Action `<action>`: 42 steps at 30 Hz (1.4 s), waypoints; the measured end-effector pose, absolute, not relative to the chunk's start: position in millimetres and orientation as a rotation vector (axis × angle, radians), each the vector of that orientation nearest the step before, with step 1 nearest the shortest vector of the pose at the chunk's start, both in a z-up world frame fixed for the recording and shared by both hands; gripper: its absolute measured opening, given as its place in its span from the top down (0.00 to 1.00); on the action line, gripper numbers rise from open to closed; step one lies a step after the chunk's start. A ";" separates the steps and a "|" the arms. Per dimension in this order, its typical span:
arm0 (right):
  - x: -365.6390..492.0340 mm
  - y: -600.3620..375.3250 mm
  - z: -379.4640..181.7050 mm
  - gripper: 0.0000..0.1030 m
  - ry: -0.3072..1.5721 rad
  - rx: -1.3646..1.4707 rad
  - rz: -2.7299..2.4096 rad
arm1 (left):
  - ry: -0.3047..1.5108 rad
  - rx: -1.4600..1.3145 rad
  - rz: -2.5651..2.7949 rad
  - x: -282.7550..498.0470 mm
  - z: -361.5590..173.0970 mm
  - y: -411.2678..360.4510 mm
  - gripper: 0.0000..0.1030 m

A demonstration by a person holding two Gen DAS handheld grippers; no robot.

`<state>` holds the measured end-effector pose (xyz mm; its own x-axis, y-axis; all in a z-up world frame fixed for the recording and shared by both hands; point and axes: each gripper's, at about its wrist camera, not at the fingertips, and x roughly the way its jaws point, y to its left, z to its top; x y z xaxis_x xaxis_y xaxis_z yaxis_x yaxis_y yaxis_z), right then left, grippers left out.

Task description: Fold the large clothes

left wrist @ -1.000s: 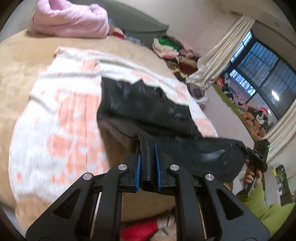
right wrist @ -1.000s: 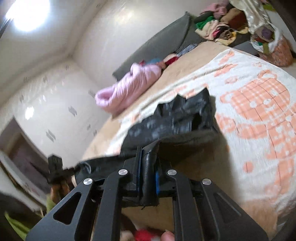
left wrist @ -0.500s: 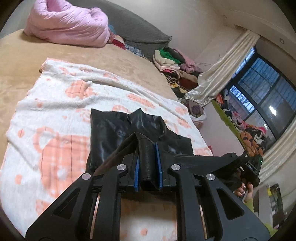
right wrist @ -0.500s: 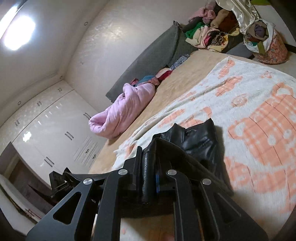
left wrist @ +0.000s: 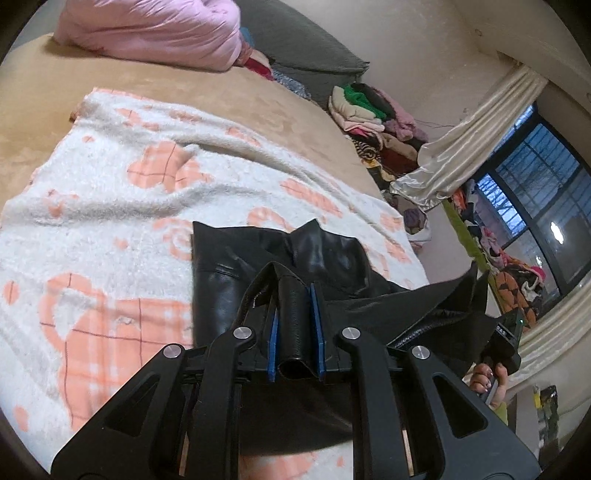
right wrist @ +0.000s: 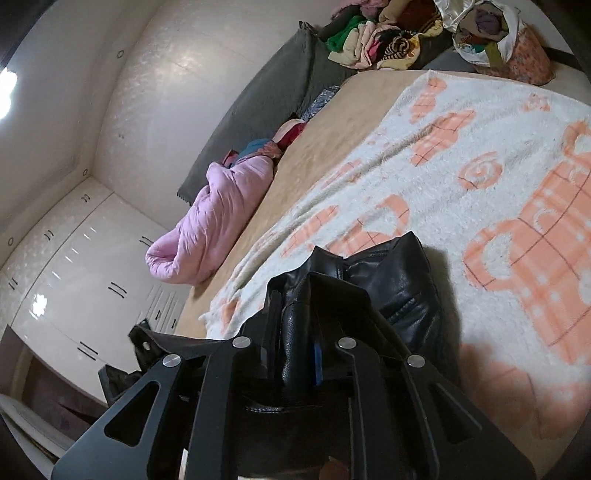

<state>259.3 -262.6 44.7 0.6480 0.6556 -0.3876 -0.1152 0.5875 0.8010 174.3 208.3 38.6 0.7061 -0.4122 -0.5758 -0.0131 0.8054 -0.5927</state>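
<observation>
A black leather jacket (left wrist: 225, 288) lies partly on a white and orange patterned blanket (left wrist: 110, 206) spread over the bed. My left gripper (left wrist: 295, 295) is shut on a fold of the jacket's near edge, pinched between its blue pads. My right gripper (right wrist: 295, 314) is shut on another fold of the same edge; the jacket (right wrist: 402, 291) shows beyond it. Both hold the near edge lifted above the blanket (right wrist: 498, 184) while the far part rests flat. The right gripper also shows at the right of the left wrist view (left wrist: 502, 343).
A pink quilt (left wrist: 155, 33) and a grey headboard cushion (left wrist: 303, 48) lie at the far end of the tan bed. A pile of clothes (left wrist: 373, 110) sits beyond the bed, near curtains and a window. White wardrobes (right wrist: 74, 277) stand to the left.
Both grippers have carried the jacket's near edge forward over the bed, towards its far part. More of the jacket now rests on the blanket.
</observation>
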 end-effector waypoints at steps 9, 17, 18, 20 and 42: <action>272.8 -259.5 20.6 0.83 0.774 0.801 0.457 | 0.799 -0.543 -0.211 195.7 16.5 207.0 0.89; 286.2 -255.4 1.3 0.76 0.839 0.794 0.413 | 0.822 -0.504 -0.170 204.0 5.9 201.3 0.83; 286.4 -255.5 -0.4 0.75 0.840 0.793 0.411 | 0.822 -0.498 -0.166 204.4 5.0 200.6 0.83; 286.7 -255.3 -3.0 0.68 0.842 0.796 0.416 | 0.823 -0.493 -0.163 205.3 3.8 199.9 0.81; 267.2 -233.6 34.6 0.21 0.715 0.386 0.259 | 0.691 -0.359 -0.084 187.0 39.1 195.7 0.33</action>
<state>267.2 -233.6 34.6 0.7284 0.3581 -0.5841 -0.0985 0.8984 0.4280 187.0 195.7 39.1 0.7698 -0.1936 -0.6083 -0.0423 0.9354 -0.3512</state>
